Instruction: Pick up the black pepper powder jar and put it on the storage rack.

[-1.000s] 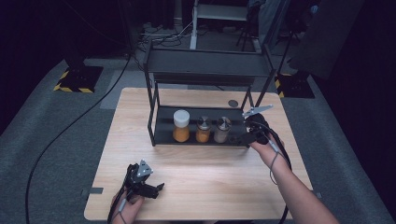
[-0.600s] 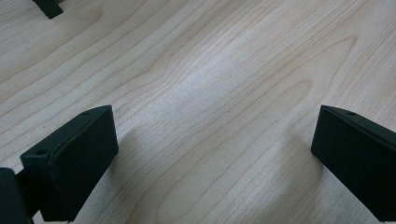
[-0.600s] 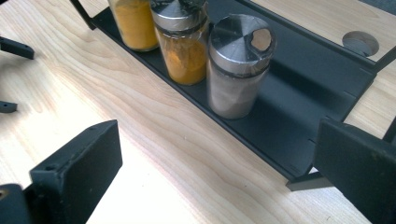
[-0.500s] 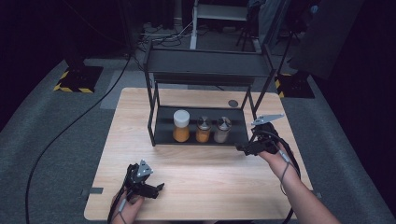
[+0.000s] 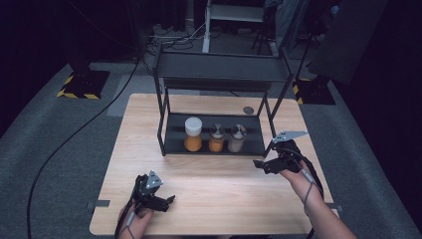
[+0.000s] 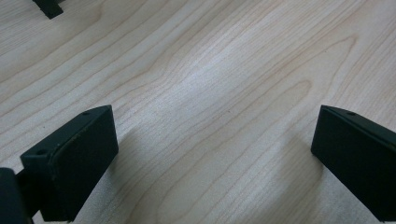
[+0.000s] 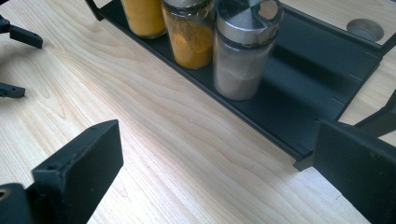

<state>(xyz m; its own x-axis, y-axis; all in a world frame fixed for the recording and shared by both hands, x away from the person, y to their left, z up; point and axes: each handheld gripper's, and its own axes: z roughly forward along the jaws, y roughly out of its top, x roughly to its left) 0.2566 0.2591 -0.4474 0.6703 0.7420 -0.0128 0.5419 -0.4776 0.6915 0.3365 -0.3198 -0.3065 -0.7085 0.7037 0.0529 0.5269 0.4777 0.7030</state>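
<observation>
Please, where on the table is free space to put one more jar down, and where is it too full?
Free: the wide strip of table between the rack front and the two grippers, left gripper and right gripper; also the rack's tray to the right of the grey jar. Crowded: the tray's middle, where three jars stand close together.

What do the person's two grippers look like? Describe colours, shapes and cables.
Both the left gripper and the right gripper are black, each with two flat, block-shaped jaws. Each carries a grey three-cornered plate on top, and a thin cable trails back along each bare forearm.
</observation>
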